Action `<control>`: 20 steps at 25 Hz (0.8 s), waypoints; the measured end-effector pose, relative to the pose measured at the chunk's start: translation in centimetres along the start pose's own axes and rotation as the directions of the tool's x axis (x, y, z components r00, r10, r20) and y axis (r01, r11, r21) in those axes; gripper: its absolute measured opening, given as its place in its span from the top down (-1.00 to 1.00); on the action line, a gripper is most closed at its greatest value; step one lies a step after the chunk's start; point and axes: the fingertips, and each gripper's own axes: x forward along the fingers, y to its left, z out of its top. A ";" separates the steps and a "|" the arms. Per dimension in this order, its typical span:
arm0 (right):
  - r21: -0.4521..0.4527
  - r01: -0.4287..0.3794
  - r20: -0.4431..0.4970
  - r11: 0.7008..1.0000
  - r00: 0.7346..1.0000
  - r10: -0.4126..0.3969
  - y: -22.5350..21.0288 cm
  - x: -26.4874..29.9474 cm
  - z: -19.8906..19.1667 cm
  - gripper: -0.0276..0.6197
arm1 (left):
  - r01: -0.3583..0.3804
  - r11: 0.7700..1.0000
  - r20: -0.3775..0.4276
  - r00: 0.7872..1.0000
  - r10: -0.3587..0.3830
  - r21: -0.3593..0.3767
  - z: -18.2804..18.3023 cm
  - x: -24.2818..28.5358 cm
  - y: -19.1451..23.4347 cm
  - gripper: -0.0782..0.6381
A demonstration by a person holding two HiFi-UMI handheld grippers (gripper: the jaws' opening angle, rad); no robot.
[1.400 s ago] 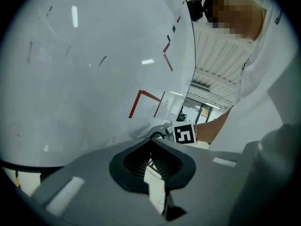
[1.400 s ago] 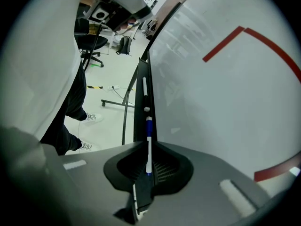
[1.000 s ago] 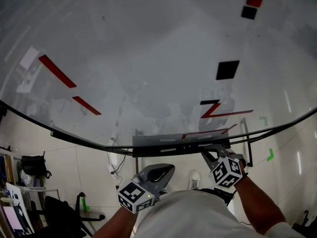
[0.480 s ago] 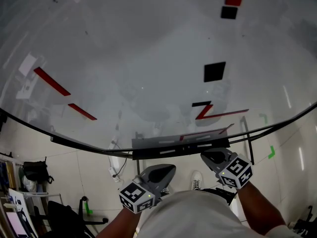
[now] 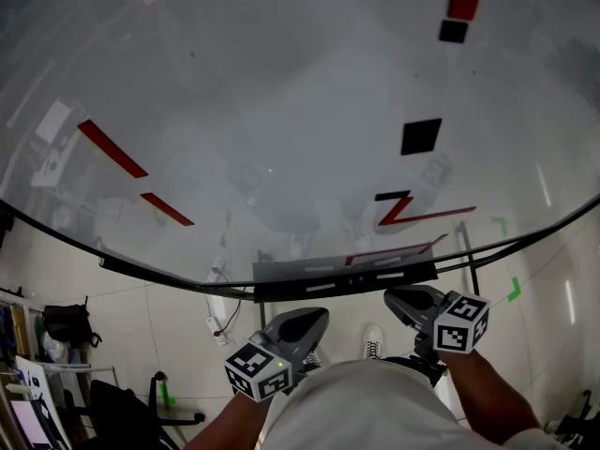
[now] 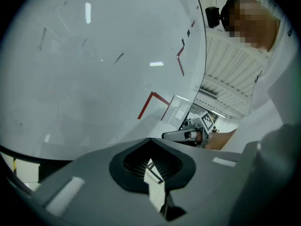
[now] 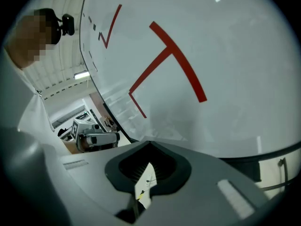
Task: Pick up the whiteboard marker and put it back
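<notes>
The glossy whiteboard (image 5: 281,111) is filling most of the head view, and its smooth white face is reflecting the room. Red strokes are showing on it: two slanted bars (image 5: 112,148) at the left and a Z-like mark (image 5: 412,216), capped in black, at the right. In the right gripper view one stroke is reading as a large T (image 7: 171,55), with a tick (image 7: 109,29) farther along. A flat black square (image 5: 421,136) is sitting above the Z-like mark.

A long dark tray (image 5: 277,275) is running along the board's lower edge. Pale slim shapes (image 5: 319,270) are lying on it, too small to tell whether one is the whiteboard marker. Neither gripper is carrying it.

The left gripper (image 5: 314,315) and the right gripper (image 5: 398,298) are hanging low, just below the tray and apart from it. Both are matte grey plastic with rounded beaks, and each is bearing a cube of black-and-white square patterns. In each gripper's own view the jaws are meeting, with black ribbed pads lining a diamond-shaped hollow that is holding nothing.
</notes>
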 end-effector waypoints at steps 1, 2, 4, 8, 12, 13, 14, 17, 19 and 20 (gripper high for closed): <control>0.009 0.008 0.000 1.000 1.000 -0.008 -0.1 0.0 -0.1 0.91 | -0.002 1.000 0.001 1.000 0.002 -0.001 0.0 -0.1 0.2 0.73; 0.019 0.012 0.000 1.000 1.000 -0.012 0.0 -0.1 -0.1 0.91 | 0.001 1.000 0.001 1.000 -0.001 0.001 0.1 -0.2 0.2 0.73; 0.037 0.001 0.011 0.999 1.000 -0.002 0.6 -0.3 0.2 0.91 | 0.017 1.000 0.005 1.000 -0.018 0.012 0.4 -0.4 -0.1 0.73; 0.019 -0.033 0.042 0.999 0.999 0.032 2.4 -1.0 1.0 0.91 | 0.057 0.997 0.001 0.998 -0.057 0.048 1.0 -1.3 -1.1 0.73; -0.019 -0.014 0.056 1.000 0.998 0.015 3.3 -1.1 1.2 0.91 | 0.076 0.996 -0.004 0.997 -0.076 0.052 1.4 -1.8 -1.1 0.73; -0.026 -0.001 0.057 1.000 0.998 0.003 3.4 -1.1 1.1 0.91 | 0.082 0.995 -0.002 0.997 -0.082 0.052 1.3 -1.8 -1.0 0.73; -0.029 0.010 0.059 1.000 0.998 -0.008 3.5 -1.0 1.1 0.91 | 0.088 0.995 0.000 0.996 -0.089 0.053 1.2 -1.8 -0.8 0.73; -0.032 0.036 0.067 0.999 0.997 -0.033 4.0 -1.0 1.1 0.91 | 0.107 0.992 0.001 0.994 -0.108 0.063 1.4 -2.2 -0.7 0.73; -0.034 0.057 0.071 0.998 0.996 -0.055 4.4 -1.0 1.0 0.91 | 0.119 0.990 -0.008 0.993 -0.119 0.071 1.3 -2.6 -0.6 0.73; -0.035 0.069 0.075 0.997 0.995 -0.066 4.7 -1.0 0.9 0.91 | 0.124 0.989 -0.014 0.992 -0.123 0.076 1.2 -2.8 -0.6 0.73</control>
